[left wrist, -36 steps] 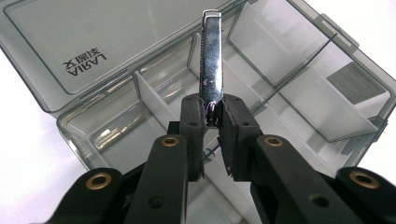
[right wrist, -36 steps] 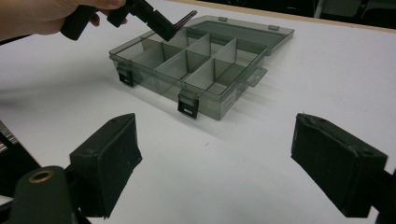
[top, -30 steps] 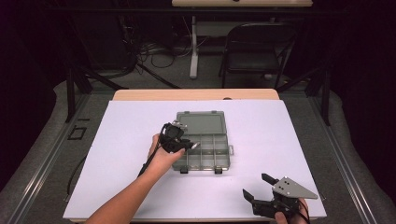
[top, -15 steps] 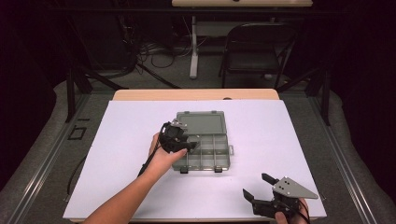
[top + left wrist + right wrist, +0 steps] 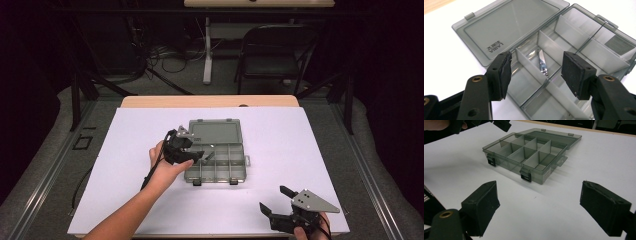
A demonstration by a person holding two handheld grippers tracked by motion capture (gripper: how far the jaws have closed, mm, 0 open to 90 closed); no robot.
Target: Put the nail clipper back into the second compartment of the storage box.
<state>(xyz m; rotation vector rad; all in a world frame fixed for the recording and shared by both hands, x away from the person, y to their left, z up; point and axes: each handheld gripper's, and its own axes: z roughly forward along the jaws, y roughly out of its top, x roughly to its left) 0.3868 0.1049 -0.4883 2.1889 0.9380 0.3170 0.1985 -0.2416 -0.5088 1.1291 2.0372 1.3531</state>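
Left gripper (image 5: 202, 156) open over organizer box (image 5: 216, 152), small metal piece (image 5: 542, 63) lying in a compartment.

High view: box open on white table cover (image 5: 125, 150), lid flat on far side; left gripper at box's left edge, over the near-left compartments, jaws just been opening, nothing between them; right gripper (image 5: 280, 200) well apart from box, toward near-right table edge, jaws spread, nothing held. Left gripper view: pads (image 5: 504, 72) apart above box, shiny metal piece lying free in a compartment beside the lid hinge, against a divider, not touched by pads. Right gripper view: jaws wide apart on bare cover, box (image 5: 529, 157) ahead, two dark latches (image 5: 526, 175) on its near wall, left gripper (image 5: 499, 123) just above box's far-left corner.
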